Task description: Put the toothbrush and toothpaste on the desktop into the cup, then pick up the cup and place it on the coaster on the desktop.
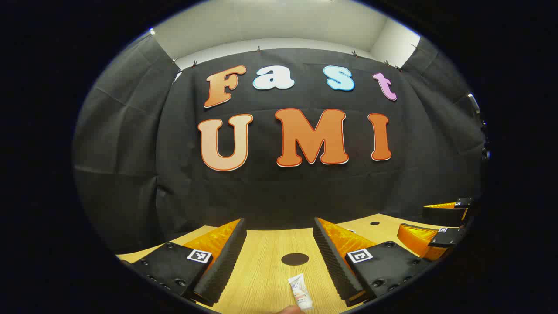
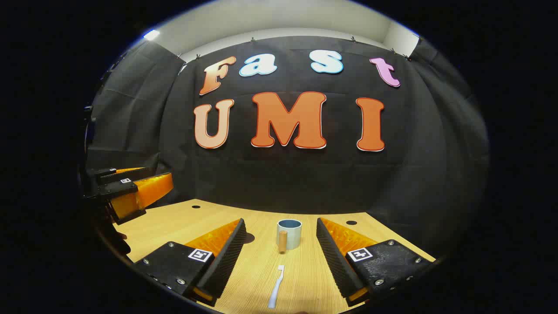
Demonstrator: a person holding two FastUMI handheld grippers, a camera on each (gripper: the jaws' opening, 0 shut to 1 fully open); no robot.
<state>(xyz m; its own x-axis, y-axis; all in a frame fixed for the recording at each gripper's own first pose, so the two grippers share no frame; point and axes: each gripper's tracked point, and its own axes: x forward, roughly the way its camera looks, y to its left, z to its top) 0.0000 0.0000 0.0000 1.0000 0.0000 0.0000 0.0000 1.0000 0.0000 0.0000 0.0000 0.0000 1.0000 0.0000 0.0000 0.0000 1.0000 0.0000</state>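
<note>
Nothing is done: the toothpaste (image 1: 301,292) lies between the wide-open left gripper (image 1: 279,255) fingers, the toothbrush (image 2: 276,287) at the wide-open right gripper's (image 2: 281,257) 6 o'clock, the cup (image 2: 289,233) (empty) at 12.

wall: black cloth (image 1: 130,144) is hanging clipped across the booth's back
ceiling: a pale panel (image 1: 270,22) is showing above
desk: light wood top (image 2: 183,222) is lying below
</note>
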